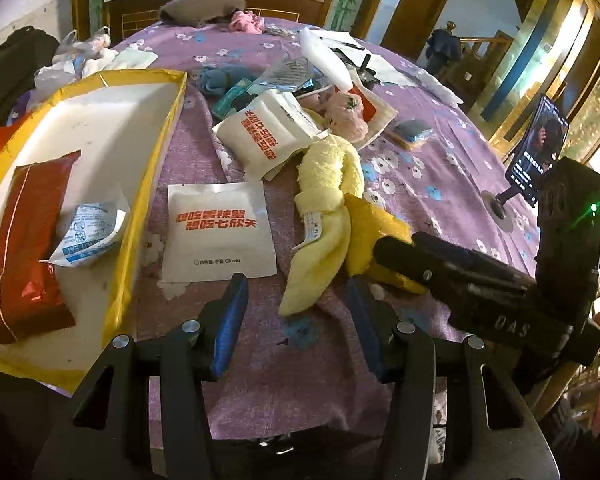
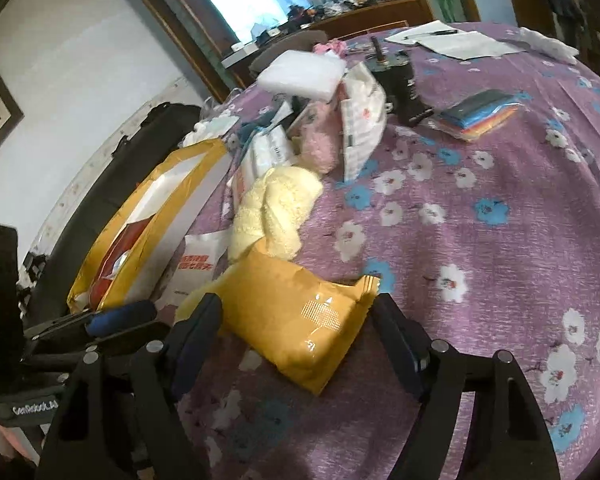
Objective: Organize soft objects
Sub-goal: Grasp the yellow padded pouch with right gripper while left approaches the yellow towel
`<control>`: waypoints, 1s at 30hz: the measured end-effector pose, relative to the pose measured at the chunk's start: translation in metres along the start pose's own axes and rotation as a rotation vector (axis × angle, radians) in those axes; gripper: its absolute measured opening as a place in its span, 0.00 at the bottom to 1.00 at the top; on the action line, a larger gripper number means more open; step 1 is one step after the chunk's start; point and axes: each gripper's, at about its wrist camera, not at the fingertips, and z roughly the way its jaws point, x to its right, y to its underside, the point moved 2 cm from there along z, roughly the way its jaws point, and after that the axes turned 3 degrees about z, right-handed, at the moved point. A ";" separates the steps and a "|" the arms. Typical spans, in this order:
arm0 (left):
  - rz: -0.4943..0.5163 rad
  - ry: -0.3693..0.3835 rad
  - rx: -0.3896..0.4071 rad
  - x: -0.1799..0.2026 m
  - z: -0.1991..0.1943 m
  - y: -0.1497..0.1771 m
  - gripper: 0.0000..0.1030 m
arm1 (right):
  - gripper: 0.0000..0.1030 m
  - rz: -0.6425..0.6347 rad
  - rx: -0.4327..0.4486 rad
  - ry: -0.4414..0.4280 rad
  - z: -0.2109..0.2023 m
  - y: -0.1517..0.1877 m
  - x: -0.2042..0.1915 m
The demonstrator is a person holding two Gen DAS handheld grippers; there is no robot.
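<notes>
**Soft things scattered on a flowered purple cloth**

A glossy, pillow-shaped yellow packet (image 2: 300,320) is lying on the worktop (image 2: 480,240) between the jaws of the right gripper (image 2: 298,334), which are standing apart, flanking it without visibly pressing. Just beyond it a fluffy pale-yellow plush toy (image 1: 328,200) is sprawling limply. The left gripper (image 1: 296,312) is hovering with jaws apart over bare cloth. Near the left edge, a shallow yellow-rimmed white tray (image 1: 156,152) is holding a shiny red pouch (image 1: 24,240) and a crinkled white sachet (image 1: 88,236). A flat white packet (image 1: 218,232) is lying beside the tray.
</notes>
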 end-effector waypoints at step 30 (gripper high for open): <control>-0.131 0.057 -0.043 -0.017 0.013 -0.011 0.50 | 0.49 0.068 0.090 0.059 -0.003 0.011 -0.006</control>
